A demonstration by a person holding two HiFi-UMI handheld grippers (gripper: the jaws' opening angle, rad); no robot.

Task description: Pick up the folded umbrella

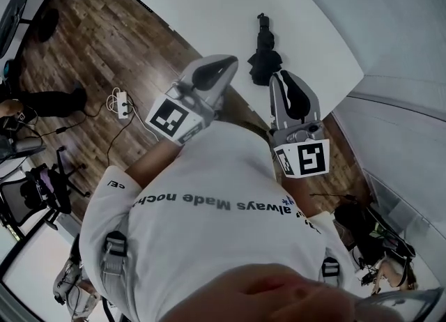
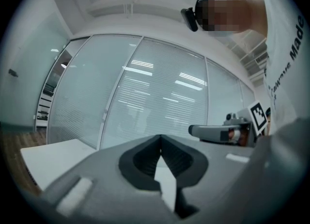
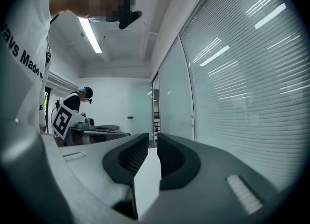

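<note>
The folded black umbrella [image 1: 263, 54] lies on the white table [image 1: 209, 7], near its front edge, with its handle pointing away from me. My left gripper [image 1: 223, 64] hovers by the table's edge, left of the umbrella and apart from it, its jaw tips touching and nothing between them. Just below the umbrella is my right gripper [image 1: 281, 77], also shut and empty. In the left gripper view the left gripper [image 2: 160, 138] points level at a glass wall, with the right gripper [image 2: 218, 132] beside it. The right gripper [image 3: 152, 143] faces along a blind-covered wall; the umbrella is in neither gripper view.
A power strip [image 1: 122, 103] with cables lies on the wooden floor at left, near an office chair [image 1: 35, 192]. Dark bags [image 1: 359, 223] sit at lower right. Glass partitions with blinds [image 2: 145, 97] stand behind the table. Another person [image 3: 80, 99] stands far off at a second table.
</note>
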